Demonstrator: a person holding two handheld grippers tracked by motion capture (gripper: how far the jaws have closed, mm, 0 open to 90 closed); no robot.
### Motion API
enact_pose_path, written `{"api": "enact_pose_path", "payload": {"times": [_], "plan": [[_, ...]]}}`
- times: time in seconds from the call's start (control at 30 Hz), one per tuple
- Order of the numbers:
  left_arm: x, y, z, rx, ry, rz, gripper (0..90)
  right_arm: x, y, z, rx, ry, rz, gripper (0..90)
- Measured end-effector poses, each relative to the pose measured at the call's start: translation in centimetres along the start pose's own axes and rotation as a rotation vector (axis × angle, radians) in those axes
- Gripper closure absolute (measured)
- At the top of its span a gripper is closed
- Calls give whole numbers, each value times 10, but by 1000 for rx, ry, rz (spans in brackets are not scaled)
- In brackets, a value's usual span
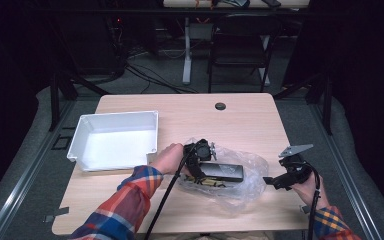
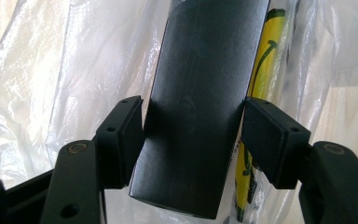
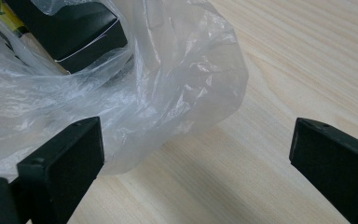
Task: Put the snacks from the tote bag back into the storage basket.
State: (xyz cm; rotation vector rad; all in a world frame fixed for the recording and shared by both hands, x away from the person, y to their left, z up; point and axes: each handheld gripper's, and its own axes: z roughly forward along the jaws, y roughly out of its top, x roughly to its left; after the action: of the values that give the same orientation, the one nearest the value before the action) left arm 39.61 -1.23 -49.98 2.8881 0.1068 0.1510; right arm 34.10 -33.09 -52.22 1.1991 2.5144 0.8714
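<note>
A flat black box [image 1: 226, 172] lies inside a clear plastic bag [image 1: 252, 172] on the wooden table, on top of a yellow printed item [image 2: 262, 60]. My left gripper [image 1: 208, 167] reaches into the bag from its left end. In the left gripper view the box [image 2: 200, 93] runs between the two pads [image 2: 121, 140] of that gripper [image 2: 192, 121], which flank its long sides closely without pressing; the jaws are open. My right gripper [image 1: 271, 181] is open at the bag's right end. In the right gripper view its jaws [image 3: 196, 149] stand wide apart, the bag [image 3: 158, 84] beside the left one, the box's end [image 3: 79, 32] farther off.
A white plastic tray [image 1: 82, 145] sits on the table left of the bag. A round cable hole [image 1: 220, 106] marks the table's far edge. Beyond the table stand a dark chair [image 1: 240, 45] and a desk leg [image 1: 186, 50].
</note>
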Motion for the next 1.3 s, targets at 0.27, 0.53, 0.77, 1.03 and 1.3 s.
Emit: {"api": "enact_pose_path", "payload": {"times": [0.27, 0.53, 0.77, 1.03, 1.3], "plan": [[1, 1, 5, 32, -27, 27, 387, 0, 0, 1, 9, -1, -2, 23], [3, 1, 15, 65, -52, 30, 382, 1, 0, 1, 14, 7, 3, 24], [2, 0, 27, 96, -55, 40, 389, 1, 0, 2, 13, 5, 4, 23], [0, 2, 31, 118, -55, 59, 414, 1, 0, 3, 20, 9, -3, 23], [1, -4, 27, 91, -80, 49, 429, 0, -1, 3, 14, 8, 4, 23]]}}
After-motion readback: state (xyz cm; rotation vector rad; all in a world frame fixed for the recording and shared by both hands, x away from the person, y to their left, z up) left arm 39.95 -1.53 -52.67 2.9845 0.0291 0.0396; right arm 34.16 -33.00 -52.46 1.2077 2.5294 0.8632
